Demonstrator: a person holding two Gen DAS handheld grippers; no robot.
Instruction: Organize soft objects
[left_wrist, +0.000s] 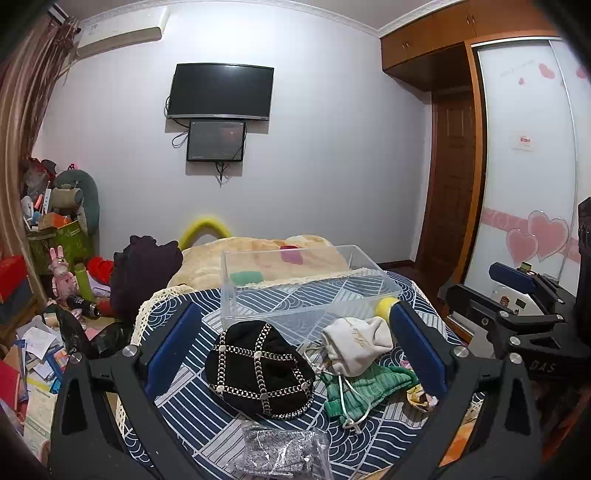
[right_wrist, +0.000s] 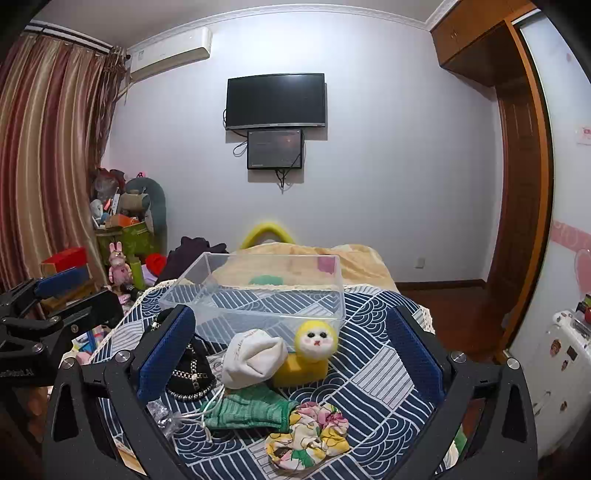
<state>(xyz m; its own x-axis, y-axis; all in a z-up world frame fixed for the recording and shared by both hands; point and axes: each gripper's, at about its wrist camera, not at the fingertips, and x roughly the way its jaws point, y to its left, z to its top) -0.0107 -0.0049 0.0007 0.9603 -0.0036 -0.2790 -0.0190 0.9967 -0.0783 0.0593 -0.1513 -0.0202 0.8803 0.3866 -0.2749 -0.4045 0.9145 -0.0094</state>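
Observation:
Soft items lie on a blue patterned cloth (left_wrist: 207, 417) in front of a clear plastic box (left_wrist: 295, 284): a black cap with chain trim (left_wrist: 258, 373), a white drawstring pouch (left_wrist: 356, 343), a green knit piece (left_wrist: 365, 387), a grey item in a plastic bag (left_wrist: 280, 450). The right wrist view shows the box (right_wrist: 258, 291), pouch (right_wrist: 253, 356), a yellow plush toy (right_wrist: 310, 354), the green knit (right_wrist: 251, 408), a floral scrunchie (right_wrist: 308, 435) and the cap (right_wrist: 192, 373). My left gripper (left_wrist: 295, 354) is open above the cap. My right gripper (right_wrist: 291, 354) is open above the pouch and plush.
A beige blanket (left_wrist: 266, 254) and dark clothing (left_wrist: 144, 273) lie behind the box. Clutter, toys and papers fill the floor at left (left_wrist: 44, 332). A wardrobe with heart decals (left_wrist: 532, 184) stands at right. A TV (right_wrist: 275, 101) hangs on the far wall.

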